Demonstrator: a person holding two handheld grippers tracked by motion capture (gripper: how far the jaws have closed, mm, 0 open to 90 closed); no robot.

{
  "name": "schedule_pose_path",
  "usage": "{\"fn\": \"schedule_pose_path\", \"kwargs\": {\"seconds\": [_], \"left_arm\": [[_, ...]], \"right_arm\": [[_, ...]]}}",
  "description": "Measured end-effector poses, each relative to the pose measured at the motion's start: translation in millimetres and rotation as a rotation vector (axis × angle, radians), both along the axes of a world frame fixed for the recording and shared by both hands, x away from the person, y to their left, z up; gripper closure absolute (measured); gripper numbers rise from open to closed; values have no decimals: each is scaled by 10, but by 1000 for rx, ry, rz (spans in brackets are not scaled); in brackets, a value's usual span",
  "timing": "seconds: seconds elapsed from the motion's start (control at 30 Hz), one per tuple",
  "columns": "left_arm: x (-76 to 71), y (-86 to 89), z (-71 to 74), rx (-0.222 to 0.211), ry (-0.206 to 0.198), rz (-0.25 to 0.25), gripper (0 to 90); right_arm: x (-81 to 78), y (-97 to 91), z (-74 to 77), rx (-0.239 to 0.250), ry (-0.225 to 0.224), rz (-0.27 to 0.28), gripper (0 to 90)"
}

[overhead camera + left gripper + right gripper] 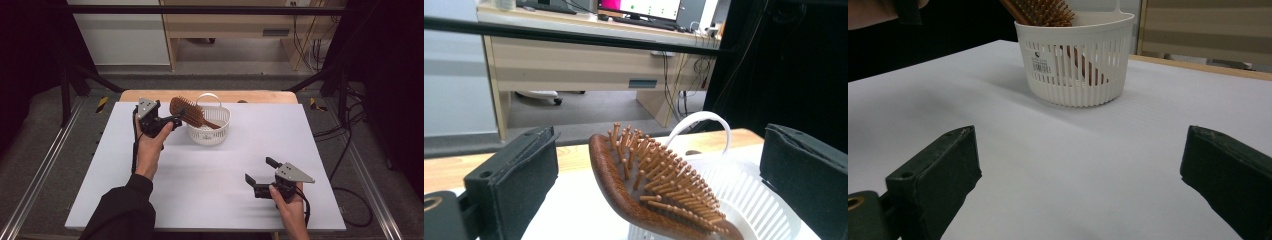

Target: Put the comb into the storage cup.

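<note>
Nearest the camera in the high view, a dark sleeve [122, 212] enters at bottom left, and the left hand [149, 145] reaches forward from it. At bottom right, the right hand [290, 202] holds the right gripper [259, 170] low over the white table [210, 165], near its front edge; its jaws stand wide apart with nothing between them, and in the right gripper view only bare table lies between the two black pads. Farther back, the left gripper [179, 118] is held beside the basket [209, 127], on its left. In the left gripper view its jaws are spread wide on either side of the brush [649, 185], with clear gaps on both sides, so it grips nothing. The brush is wooden with wooden pins; its handle end sits down inside the white slotted basket, and its oval head sticks up and leans out over the rim toward the left gripper, pins facing up. The basket stands upright near the table's far edge, its thin handle [701, 125] arching over the top. Beyond the table, a wooden desk [225, 25] stands on the floor.
</note>
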State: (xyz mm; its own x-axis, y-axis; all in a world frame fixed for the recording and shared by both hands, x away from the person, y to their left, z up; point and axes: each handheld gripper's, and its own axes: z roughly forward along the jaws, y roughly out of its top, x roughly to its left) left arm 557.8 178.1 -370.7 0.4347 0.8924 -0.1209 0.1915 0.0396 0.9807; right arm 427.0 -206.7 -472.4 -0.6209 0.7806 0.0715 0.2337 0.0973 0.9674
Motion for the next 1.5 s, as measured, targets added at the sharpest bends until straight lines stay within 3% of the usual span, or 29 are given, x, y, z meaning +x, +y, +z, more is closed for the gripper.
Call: {"fn": "schedule_pose_path", "kwargs": {"seconds": [0.3,0.57,1.2,1.5], "left_arm": [[-95,-22,81,36,-11,-29,22],[-174,-27,175,26,-24,-46,23],[-378,179,297,51,-41,-45,27],[-439,311,343,38,-52,-40,25]], "right_arm": [[-7,-4,0,-2,-3,-2,30],[-6,0,0,-7,-5,-2,30],[3,29,-3,-28,-8,2,33],[-3,31,-6,-28,-8,8,32]]}}
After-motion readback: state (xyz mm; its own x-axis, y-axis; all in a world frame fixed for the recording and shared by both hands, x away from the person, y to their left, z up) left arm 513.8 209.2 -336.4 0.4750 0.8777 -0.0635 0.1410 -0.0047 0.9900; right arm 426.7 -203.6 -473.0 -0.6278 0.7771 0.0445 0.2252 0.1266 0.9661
